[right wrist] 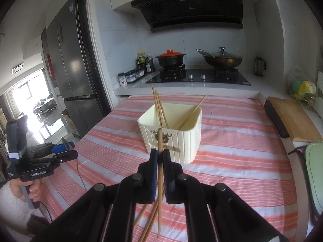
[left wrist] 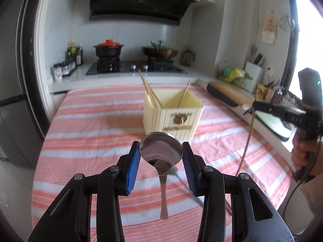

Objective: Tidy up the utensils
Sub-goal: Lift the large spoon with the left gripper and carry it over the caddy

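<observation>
A cream ribbed utensil holder point(left wrist: 173, 113) point(right wrist: 177, 133) stands on the striped cloth with several wooden chopsticks point(right wrist: 161, 111) leaning inside. My left gripper point(left wrist: 161, 157) is shut on a metal spoon point(left wrist: 161, 151), gripping the bowl's edges, handle hanging down, held above the cloth just short of the holder. My right gripper point(right wrist: 160, 157) is shut on a wooden chopstick point(right wrist: 159, 173), upright, in front of the holder. The right gripper also shows at the right in the left wrist view point(left wrist: 254, 105). More chopsticks point(right wrist: 149, 219) lie on the cloth below it.
A pink and white striped cloth point(left wrist: 90, 133) covers the table. A wooden cutting board point(right wrist: 292, 119) lies at the right edge. Behind are a stove point(right wrist: 197, 76) with two pots, spice jars point(right wrist: 131, 76) and a fridge point(right wrist: 72, 60). Another utensil point(left wrist: 187, 185) lies on the cloth under the spoon.
</observation>
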Demonstrator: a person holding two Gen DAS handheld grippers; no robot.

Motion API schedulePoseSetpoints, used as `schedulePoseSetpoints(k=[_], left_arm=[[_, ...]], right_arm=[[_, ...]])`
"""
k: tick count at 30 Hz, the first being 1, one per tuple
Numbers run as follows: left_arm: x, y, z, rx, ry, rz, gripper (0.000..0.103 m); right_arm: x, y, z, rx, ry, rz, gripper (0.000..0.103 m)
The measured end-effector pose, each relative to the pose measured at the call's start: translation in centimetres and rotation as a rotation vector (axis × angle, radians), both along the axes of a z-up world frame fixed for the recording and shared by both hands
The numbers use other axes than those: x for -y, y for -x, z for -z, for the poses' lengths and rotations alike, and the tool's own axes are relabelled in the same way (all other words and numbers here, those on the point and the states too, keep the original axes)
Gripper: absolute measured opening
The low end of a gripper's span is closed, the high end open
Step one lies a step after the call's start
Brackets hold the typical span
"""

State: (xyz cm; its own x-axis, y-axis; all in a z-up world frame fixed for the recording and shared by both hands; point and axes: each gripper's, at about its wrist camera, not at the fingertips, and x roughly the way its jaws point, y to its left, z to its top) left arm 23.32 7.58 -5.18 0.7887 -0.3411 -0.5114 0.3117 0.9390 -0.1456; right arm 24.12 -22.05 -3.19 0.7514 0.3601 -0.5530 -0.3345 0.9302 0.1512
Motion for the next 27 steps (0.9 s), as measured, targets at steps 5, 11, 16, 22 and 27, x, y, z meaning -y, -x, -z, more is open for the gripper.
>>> schedulePoseSetpoints(k=[5,11,16,22,27], left_arm=[[-0.4,-1.9,-3.9,0.038,0.036,0.022,0.041],[-0.9,-6.7,-11.3,0.140,0.080,-0.008,0.041],[-0.1,-13.0,-14.6,0.210,0.120,-0.092,0.041],[2.3,-19.9,-11.7,0.155,0.137,-0.134,0.041],[4.4,-24.6,-6.2,-0.020,0.097,-0.112,0.041]], right_arm=[[-0.8,-1.6,-1.2,0.031,0.007,0.004,0.005],[-1.6,-5.7,-5.2,0.126,0.033,-0.003,0.005],[-2.0,-10.1,-9.4,0.276,0.025,0.024,0.005],[-3.2,-14.8,-9.0,0.349,0.042,0.003,0.005],[-4.6,-19.3,-4.1,0.206,0.075,-0.043,0.005]])
